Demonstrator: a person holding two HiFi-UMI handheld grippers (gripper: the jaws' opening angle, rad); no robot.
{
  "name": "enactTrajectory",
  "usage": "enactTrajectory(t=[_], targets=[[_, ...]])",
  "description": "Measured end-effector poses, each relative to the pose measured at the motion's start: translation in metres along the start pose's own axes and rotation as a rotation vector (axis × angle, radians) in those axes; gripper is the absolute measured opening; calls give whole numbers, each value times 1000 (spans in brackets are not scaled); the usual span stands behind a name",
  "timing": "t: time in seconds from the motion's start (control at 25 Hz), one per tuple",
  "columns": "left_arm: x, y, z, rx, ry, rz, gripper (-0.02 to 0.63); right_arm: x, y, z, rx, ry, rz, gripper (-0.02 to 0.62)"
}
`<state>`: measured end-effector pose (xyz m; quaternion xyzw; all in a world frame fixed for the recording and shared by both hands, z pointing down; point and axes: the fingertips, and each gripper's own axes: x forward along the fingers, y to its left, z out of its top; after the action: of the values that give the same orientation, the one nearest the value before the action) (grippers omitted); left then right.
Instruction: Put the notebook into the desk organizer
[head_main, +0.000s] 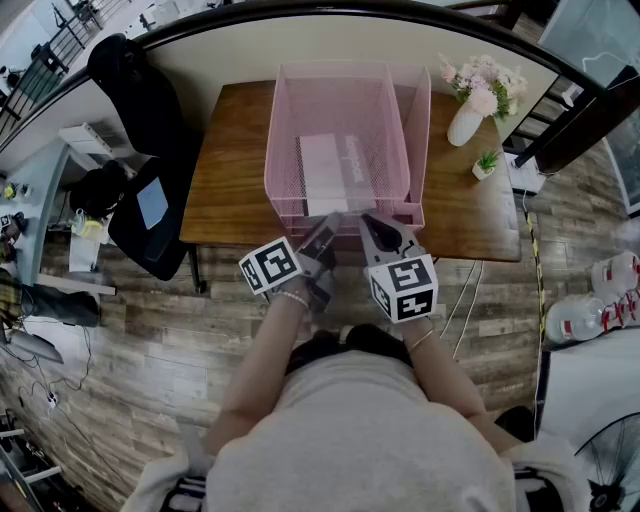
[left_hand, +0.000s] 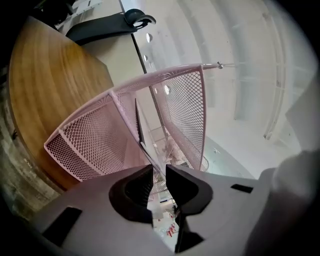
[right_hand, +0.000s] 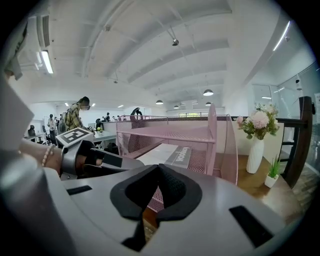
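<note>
A pink mesh desk organizer (head_main: 285, 130) stands on the wooden table (head_main: 230, 180). The white and grey notebook (head_main: 322, 170) lies flat inside it, on the tray. My left gripper (head_main: 328, 228) is at the organizer's front edge, near the notebook's near end. Its jaws stand slightly apart, and the pads press on nothing. In the left gripper view the left gripper (left_hand: 159, 167) points into the organizer (left_hand: 185, 100). My right gripper (head_main: 372, 225) is just to the right, shut and empty. The right gripper view shows this gripper (right_hand: 159, 167), the notebook (right_hand: 165, 154) and the organizer (right_hand: 220, 135).
A white vase of pink flowers (head_main: 466, 120) and a small potted plant (head_main: 485, 163) stand on the table's right side. A black chair (head_main: 140, 100) is to the table's left. Water bottles (head_main: 600, 300) lie on the floor at the right.
</note>
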<state>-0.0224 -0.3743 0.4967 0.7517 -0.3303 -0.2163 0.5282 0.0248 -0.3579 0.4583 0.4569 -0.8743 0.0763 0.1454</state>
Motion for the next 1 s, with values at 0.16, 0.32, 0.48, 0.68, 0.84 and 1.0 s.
enactTrajectory(t=[0.16,0.32,0.48,0.68,0.84,1.0], targets=[[-6,-3,-4,48,12,23,92,-6,2,0,-11,-4,-5,9],[-15,-6,-6,152,24,67,92,-13,2,1,-26,-8,-18,9],[-24,-6,-9,382,81,160,92,-19,5,-2,-20,-6,-22,9],[-33,-19,-11,557,94,207,77,-27,12,-3,-11,-11,-20,9],[-41,-35,-14,676,97,213,25,-35,15,-4,-16,-11,-21,9],[-46,-47,-20,777,112,215,14,-42,18,-2,-3,-25,-19,10]])
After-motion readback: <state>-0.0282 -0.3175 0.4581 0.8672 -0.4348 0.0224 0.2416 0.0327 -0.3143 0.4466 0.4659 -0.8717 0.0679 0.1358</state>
